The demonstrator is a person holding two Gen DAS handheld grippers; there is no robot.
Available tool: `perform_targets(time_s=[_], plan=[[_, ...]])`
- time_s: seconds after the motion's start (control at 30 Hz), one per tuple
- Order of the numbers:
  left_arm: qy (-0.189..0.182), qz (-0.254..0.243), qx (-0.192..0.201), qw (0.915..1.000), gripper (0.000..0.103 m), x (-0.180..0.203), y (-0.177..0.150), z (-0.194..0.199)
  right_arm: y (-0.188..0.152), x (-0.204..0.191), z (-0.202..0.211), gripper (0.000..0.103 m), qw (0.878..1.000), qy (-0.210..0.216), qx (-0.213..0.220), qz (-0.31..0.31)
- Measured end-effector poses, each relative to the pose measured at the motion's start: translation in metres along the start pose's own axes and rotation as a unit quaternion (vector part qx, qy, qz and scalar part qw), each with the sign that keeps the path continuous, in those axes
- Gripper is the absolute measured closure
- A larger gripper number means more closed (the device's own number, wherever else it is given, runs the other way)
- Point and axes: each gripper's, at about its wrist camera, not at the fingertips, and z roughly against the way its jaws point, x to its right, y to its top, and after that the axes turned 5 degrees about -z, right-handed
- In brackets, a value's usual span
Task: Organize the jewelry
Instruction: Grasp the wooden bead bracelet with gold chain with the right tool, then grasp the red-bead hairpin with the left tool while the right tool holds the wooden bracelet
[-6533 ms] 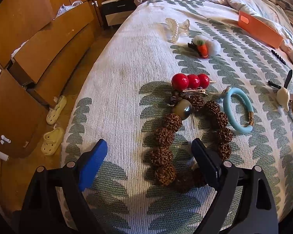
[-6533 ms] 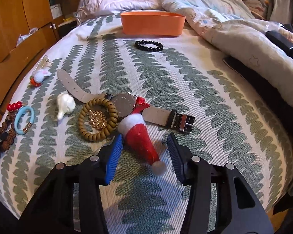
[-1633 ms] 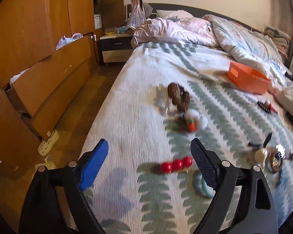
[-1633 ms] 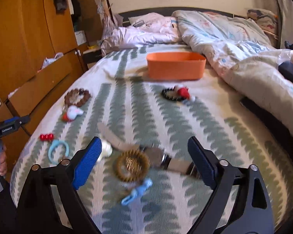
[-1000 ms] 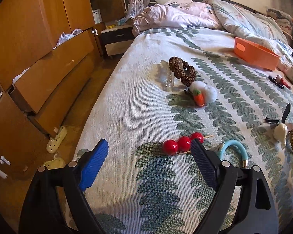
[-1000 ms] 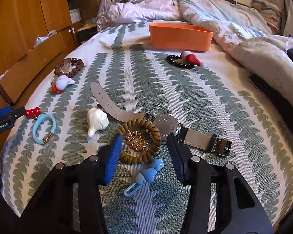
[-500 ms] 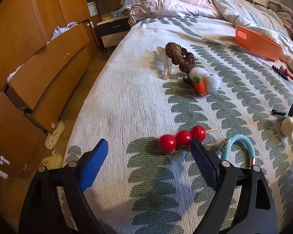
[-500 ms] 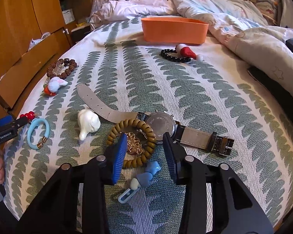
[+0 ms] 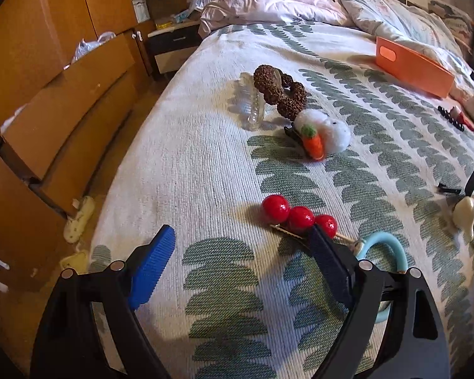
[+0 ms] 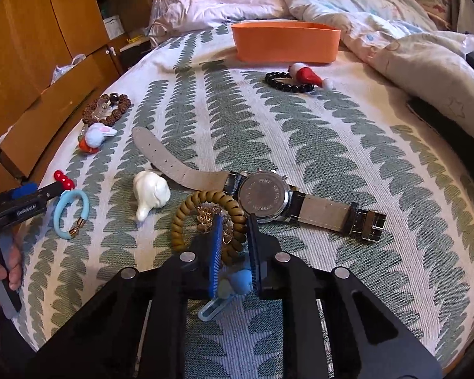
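My left gripper (image 9: 240,252) is open and low over the bedspread, with the red berry hair clip (image 9: 298,216) just ahead of its right finger and a light blue bracelet (image 9: 384,248) beside it. My right gripper (image 10: 233,246) has its jaws nearly shut around a light blue heart hair clip (image 10: 233,284) lying on the bedspread, just behind a tan coil hair tie (image 10: 207,218) with a gold chain inside. The orange box (image 10: 284,42) stands at the far end, also in the left wrist view (image 9: 414,66). The brown bead bracelet (image 9: 281,90) rests on a clear claw clip (image 9: 252,104).
A watch (image 10: 265,194) lies face down right of the coil tie. A white shell clip (image 10: 150,194), a bunny-and-carrot clip (image 9: 322,134), a black bead bracelet (image 10: 284,83) and a small Santa hat (image 10: 308,74) lie around. A wooden dresser (image 9: 47,94) stands left; a duvet (image 10: 426,53) lies right.
My right gripper has moved down over the blue heart clip and its jaws have closed in around it. My left gripper has come lower and closer to the red berry clip.
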Motion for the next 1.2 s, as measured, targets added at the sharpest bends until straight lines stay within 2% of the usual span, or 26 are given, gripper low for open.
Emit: perform_targets(time_s=[0.07,0.1,0.13,0.2,0.27,0.33,0.37,0.53,0.73,0.8,0.83,0.87,1.0,1.07,1.2], plan=[[-0.008,0.004,-0.002,1.0,0.023,-0.001,0.0,-0.001,0.0,0.0,0.001,0.092,1.0,0.007,0.0,-0.003],[-0.015,0.007,-0.001,0.9999,0.028,-0.001,0.001,-0.001,0.0,0.0,0.002,0.092,1.0,0.012,0.002,-0.006],[-0.026,0.01,0.0,0.9996,0.037,-0.001,0.001,0.0,0.0,0.0,0.004,0.092,1.0,0.014,0.004,-0.007],[-0.034,0.011,0.001,0.9994,0.041,0.001,0.002,0.0,0.001,-0.001,0.006,0.092,1.0,0.019,0.007,-0.007],[-0.043,0.008,0.003,0.999,0.055,0.003,0.002,0.0,0.001,0.0,0.009,0.092,1.0,0.026,0.01,-0.01],[-0.054,0.008,0.006,0.9985,0.063,0.004,0.003,0.002,0.002,0.0,0.014,0.092,0.999,0.03,0.017,-0.011],[-0.06,0.008,0.007,0.9981,0.073,0.005,0.003,0.002,0.002,0.0,0.017,0.092,0.999,0.034,0.022,-0.012],[-0.089,0.025,0.002,0.9957,0.095,0.0,0.004,0.002,0.005,0.005,0.026,0.092,0.998,0.046,0.034,-0.021],[-0.12,0.059,0.007,0.991,0.094,-0.009,0.006,0.011,0.007,0.005,0.028,0.092,0.998,0.052,0.038,-0.022],[-0.108,0.054,0.021,0.9925,0.076,-0.007,0.009,0.017,0.008,0.004,0.028,0.092,0.998,0.051,0.038,-0.02],[-0.099,0.051,0.028,0.9934,0.046,-0.005,0.011,0.021,0.007,0.004,0.029,0.092,0.998,0.052,0.038,-0.02],[-0.091,0.054,0.039,0.9936,0.026,-0.005,0.012,0.024,0.008,0.004,0.028,0.092,0.998,0.055,0.037,-0.02],[-0.062,0.056,0.061,0.9947,0.019,-0.005,0.019,0.03,0.008,0.005,0.029,0.092,0.997,0.056,0.038,-0.021],[-0.037,0.045,0.054,0.9968,0.019,0.001,0.024,0.023,0.008,0.005,0.028,0.092,0.997,0.058,0.038,-0.022],[-0.025,0.042,0.019,0.9986,0.019,0.006,0.025,0.006,0.008,0.003,0.029,0.092,0.997,0.058,0.04,-0.019]])
